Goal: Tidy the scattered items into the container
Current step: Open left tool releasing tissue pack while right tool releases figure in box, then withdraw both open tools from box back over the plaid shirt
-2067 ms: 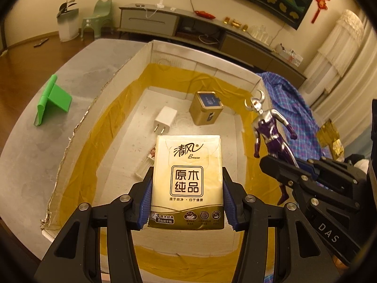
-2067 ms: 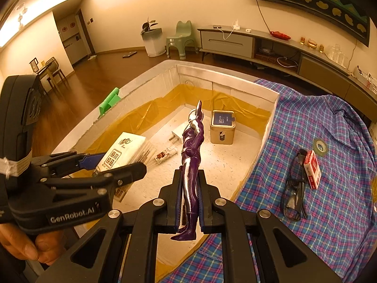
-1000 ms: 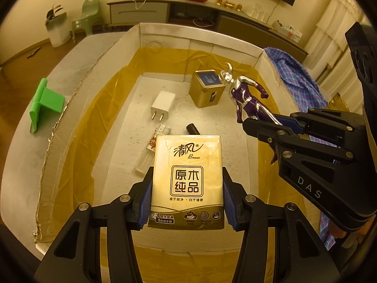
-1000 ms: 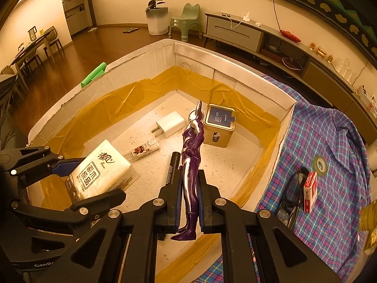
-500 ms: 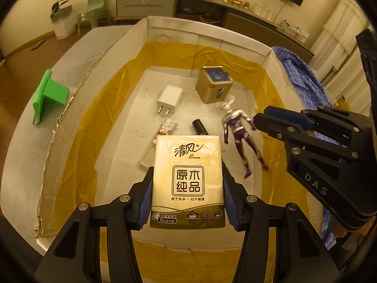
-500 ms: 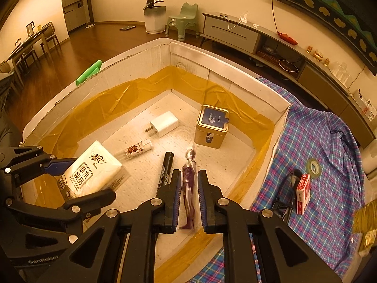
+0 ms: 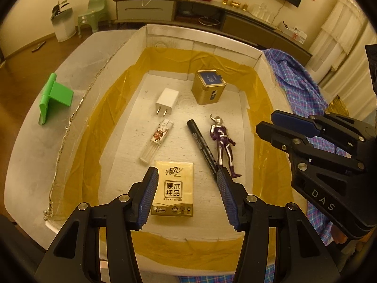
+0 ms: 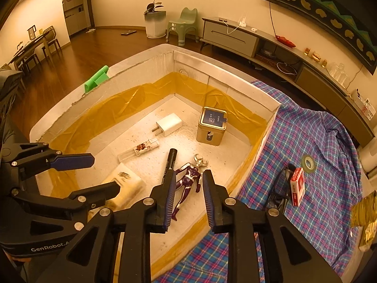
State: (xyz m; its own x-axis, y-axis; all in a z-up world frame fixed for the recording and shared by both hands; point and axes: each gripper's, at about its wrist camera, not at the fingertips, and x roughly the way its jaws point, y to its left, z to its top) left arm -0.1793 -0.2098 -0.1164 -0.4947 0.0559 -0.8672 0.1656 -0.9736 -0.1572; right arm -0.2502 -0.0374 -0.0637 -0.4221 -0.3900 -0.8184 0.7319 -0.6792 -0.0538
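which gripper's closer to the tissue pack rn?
Left. The left gripper hangs open straddling the tissue pack; the right gripper hangs open over the purple figure.

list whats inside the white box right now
Inside the white box: tissue pack, purple figure, black marker, clear lighter, white charger and gold tin. The hand-held grippers hide part of the near floor; the tin's contents are unseen.

your container [image 7: 202, 40] holds everything: tin [image 7: 209, 86] at far wall, charger [image 7: 166, 100] to its left, lighter [image 7: 156, 141] nearer you, marker [image 7: 202, 146] right of lighter, figure [image 7: 223, 142] just beside marker, tissue pack [image 7: 174, 188] nearest you. stand [image 7: 53, 98] sits outside, left. shirt [image 8: 315, 155] spreads right of container, glasses [image 8: 278, 188] and small box [image 8: 297, 183] on it.
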